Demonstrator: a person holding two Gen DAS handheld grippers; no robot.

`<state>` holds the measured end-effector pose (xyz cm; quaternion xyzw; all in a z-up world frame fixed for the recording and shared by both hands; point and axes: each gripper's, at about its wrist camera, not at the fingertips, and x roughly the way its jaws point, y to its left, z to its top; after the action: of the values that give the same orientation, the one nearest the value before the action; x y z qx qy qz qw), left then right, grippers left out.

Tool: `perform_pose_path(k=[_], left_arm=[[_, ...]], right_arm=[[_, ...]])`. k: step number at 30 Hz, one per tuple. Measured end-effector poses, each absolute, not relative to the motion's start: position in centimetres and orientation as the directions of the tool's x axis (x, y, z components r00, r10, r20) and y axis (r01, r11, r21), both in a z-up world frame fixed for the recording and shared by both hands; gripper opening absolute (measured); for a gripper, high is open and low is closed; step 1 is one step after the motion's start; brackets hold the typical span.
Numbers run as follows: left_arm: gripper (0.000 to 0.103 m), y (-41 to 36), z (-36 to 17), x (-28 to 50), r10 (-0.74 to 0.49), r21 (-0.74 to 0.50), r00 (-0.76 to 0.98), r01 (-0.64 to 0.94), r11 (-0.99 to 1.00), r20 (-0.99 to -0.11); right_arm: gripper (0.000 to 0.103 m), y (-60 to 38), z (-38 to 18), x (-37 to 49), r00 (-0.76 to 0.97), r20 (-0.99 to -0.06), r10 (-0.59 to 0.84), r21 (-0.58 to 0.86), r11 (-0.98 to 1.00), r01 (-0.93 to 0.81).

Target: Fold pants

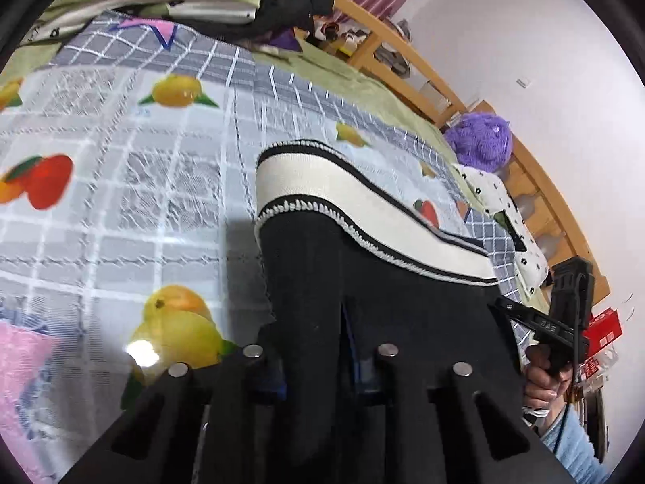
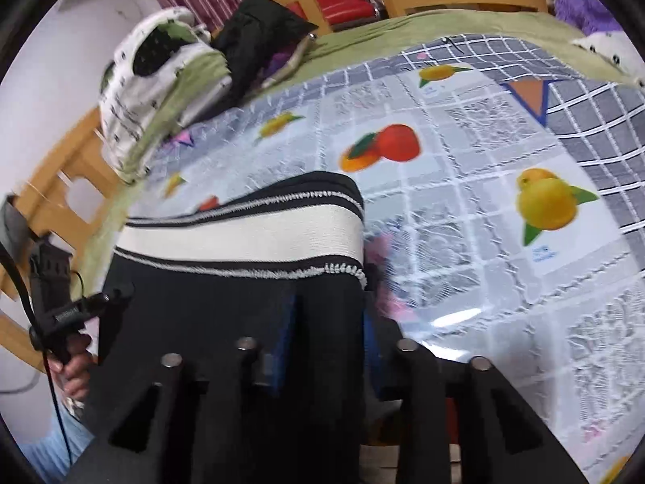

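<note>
Pants (image 1: 363, 282), black with a broad white waistband (image 1: 342, 189) edged in black-and-white stitching, hang between the two grippers above a bed covered by a plastic sheet (image 1: 121, 185) printed with a grey grid and pictures of fruit. From the left wrist view, the left gripper (image 1: 318, 367) has its fingers drawn in narrow, and black cloth fills the gap between them, so it is clamped on the pants just below the waistband. From the right wrist view, the right gripper (image 2: 326, 355) is likewise drawn in on a fold of the black cloth, with blue pads (image 2: 282, 347) showing on either side of the fabric. Each gripper grips one side of the garment, and the waistband stretches across between them, curving away from each camera. At the right edge of the left wrist view, a hand (image 1: 542, 383) in a pale blue sleeve is wrapped around the handle of the other gripper. Farther back on the bed lie a green blanket (image 2: 363, 36), a folded white and green quilt (image 2: 161, 80), a black garment (image 2: 258, 32) and a purple plush toy (image 1: 481, 141), all well apart from the pants. A wooden bed frame (image 1: 387, 48) runs along the far side against a pale wall.
</note>
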<state>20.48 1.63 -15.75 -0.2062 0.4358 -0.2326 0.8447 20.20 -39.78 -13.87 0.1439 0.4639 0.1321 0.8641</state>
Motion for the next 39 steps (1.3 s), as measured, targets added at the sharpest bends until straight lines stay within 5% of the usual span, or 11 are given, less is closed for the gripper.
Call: perform_pose_path(k=[6,11,14,18,22,27,30,39], left_arm=[[0.014,6.7,-14.1,20.3,-0.556,-0.588,0.566,0.149,0.795,-0.609],[0.021,9.9,-14.4,21.5,-0.466,-0.542,0.574,0.046,0.839,-0.673],[0.03,10.1,-14.7,21.1,-0.355,-0.43,0.571,0.004,0.903,-0.74],[0.031,10.1,-12.5,17.9,-0.193,-0.259,0.664,-0.001,0.966,-0.722],[0.048,8.5,-10.7,18.6,-0.219,-0.235,0.703,0.077,0.969,-0.677],[0.048,4.8,-10.0,22.3,-0.231,-0.17,0.732,0.158,0.973,-0.64],[0.048,3.4,-13.0,24.4,-0.191,-0.142,0.686,0.127,0.982,-0.703],[0.048,4.1,-14.8,24.2,-0.238,-0.209,0.635,0.121,0.97,-0.735]], right_arm=[[0.027,-35.8,-13.4,22.6,0.541,-0.754,0.373,0.383,0.918,-0.101],[0.027,-30.3,-13.3,23.9,0.537,-0.757,0.372,0.33,0.927,-0.176],[0.03,-27.6,-12.2,23.2,0.583,-0.768,0.266,0.159,0.96,-0.23],[0.031,-27.2,-9.6,21.3,0.654,-0.733,0.187,0.04,0.972,-0.233],[0.039,-26.5,-7.2,19.9,0.745,-0.644,0.174,-0.012,0.971,-0.237],[0.033,-23.0,-8.9,23.5,0.675,-0.711,0.198,-0.031,0.949,-0.312],[0.026,-23.0,-11.8,26.2,0.622,-0.768,0.15,-0.03,0.963,-0.269],[0.025,-23.6,-13.3,26.4,0.637,-0.755,0.156,-0.03,0.962,-0.271]])
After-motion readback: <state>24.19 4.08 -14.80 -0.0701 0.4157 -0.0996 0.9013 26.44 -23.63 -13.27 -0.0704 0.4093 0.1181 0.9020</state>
